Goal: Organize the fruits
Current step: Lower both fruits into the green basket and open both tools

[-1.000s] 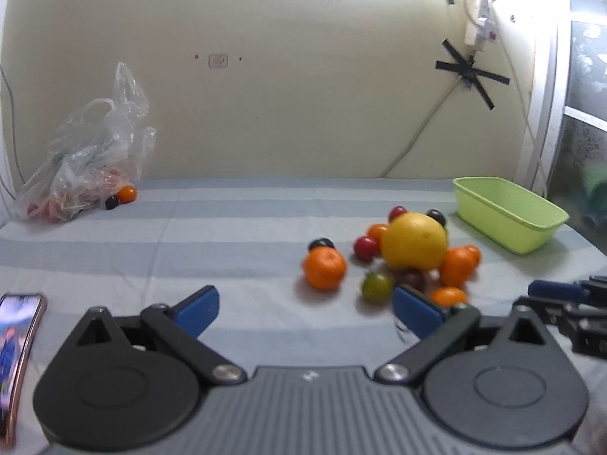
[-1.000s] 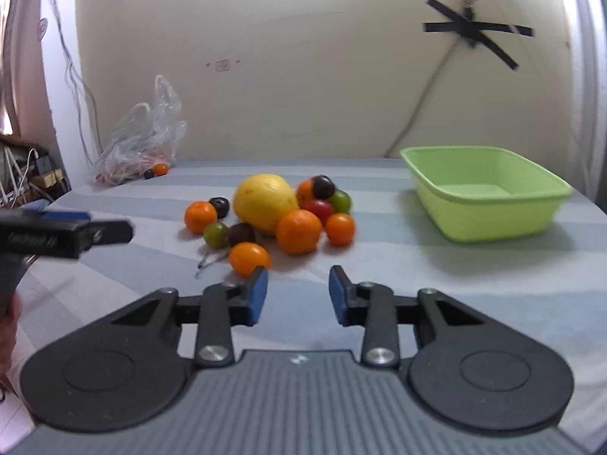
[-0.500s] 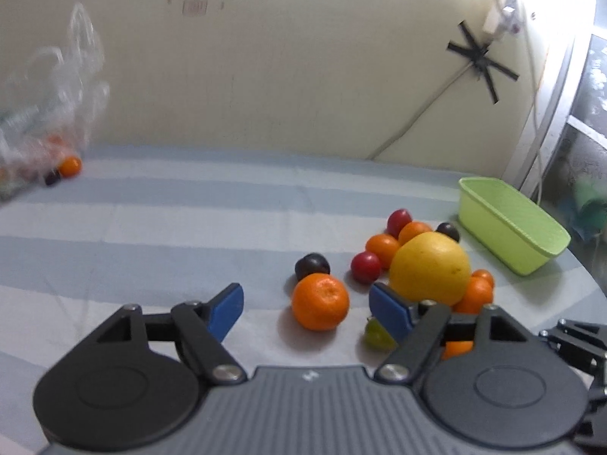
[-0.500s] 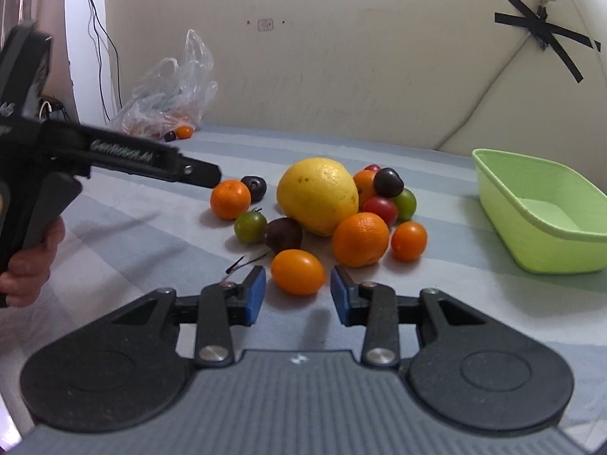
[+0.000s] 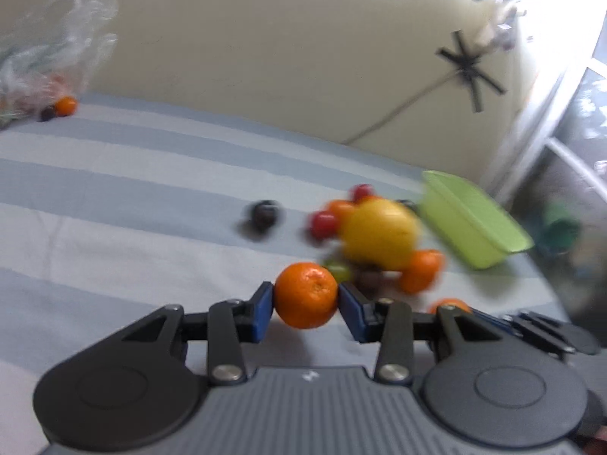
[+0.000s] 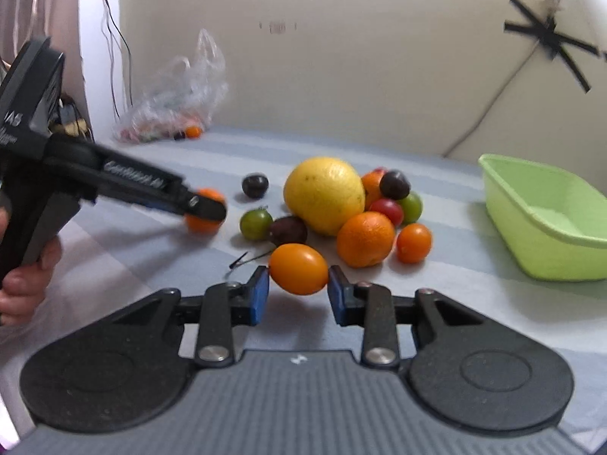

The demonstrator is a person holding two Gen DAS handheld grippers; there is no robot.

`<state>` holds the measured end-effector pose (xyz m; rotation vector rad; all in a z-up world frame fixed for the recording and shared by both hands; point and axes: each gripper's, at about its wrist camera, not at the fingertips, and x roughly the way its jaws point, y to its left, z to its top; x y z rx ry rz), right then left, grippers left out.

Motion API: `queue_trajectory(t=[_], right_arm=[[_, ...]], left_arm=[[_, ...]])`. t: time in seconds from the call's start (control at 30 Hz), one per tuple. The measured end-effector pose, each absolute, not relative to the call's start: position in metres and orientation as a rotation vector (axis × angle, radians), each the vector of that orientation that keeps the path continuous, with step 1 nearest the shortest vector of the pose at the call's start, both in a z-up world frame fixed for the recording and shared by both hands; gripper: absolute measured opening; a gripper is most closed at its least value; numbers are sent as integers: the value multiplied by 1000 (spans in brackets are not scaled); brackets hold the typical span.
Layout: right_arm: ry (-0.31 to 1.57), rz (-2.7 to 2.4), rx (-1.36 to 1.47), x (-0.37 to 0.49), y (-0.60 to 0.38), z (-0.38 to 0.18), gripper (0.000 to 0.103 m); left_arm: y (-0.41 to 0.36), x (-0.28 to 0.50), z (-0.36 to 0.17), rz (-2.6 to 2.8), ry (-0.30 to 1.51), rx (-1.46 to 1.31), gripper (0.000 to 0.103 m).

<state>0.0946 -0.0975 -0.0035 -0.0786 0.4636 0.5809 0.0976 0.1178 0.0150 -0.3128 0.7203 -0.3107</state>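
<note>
Mandarin (image 5: pixel 305 295) – round, orange, dimpled, perhaps glossy – view blurred

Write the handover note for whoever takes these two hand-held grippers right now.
Left hand-held gripper: jaws closing, pads on the mandarin.
Right hand-held gripper: jaws closing, pads at both ends of the oval orange tomato.
Green tub: nothing in it as far as its inside shows.
Pile beside it: big yellow citrus, orange, small tomatoes and plums on the striped cloth.
Done: two grasps starting. Left: every fruit still outside the tub.

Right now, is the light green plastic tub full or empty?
Empty: the light green plastic tub shows only its bare floor in the right wrist view; all fruit lies outside.
</note>
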Motion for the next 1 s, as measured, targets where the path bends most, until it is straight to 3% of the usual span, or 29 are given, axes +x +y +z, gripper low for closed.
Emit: queue_trajectory(t=[0.27, 0.47, 0.63, 0.73, 0.77, 0.87, 1.0], right_arm=[[271, 374, -26, 97, -165, 19, 36], [290, 199, -4, 143, -231, 19, 36], [327, 159, -16, 176, -255, 8, 36], [328, 150, -22, 182, -259, 0, 38], [323, 153, -17, 183, -259, -1, 42], [299, 152, -18, 170, -261, -6, 51], [258, 153, 2, 162, -267, -9, 52]], left_arm=[[4, 137, 72, -557, 633, -212, 38], [-88, 192, 59, -593, 681, -143, 38], [-122, 213, 36, -548, 740, -121, 38], [-135, 213, 28, -525, 737, -85, 47], [-137, 211, 28, -519, 727, -68, 53], [-141, 207, 34, -502, 705, -50, 55], [-131, 188, 53, -517, 647, -92, 55]])
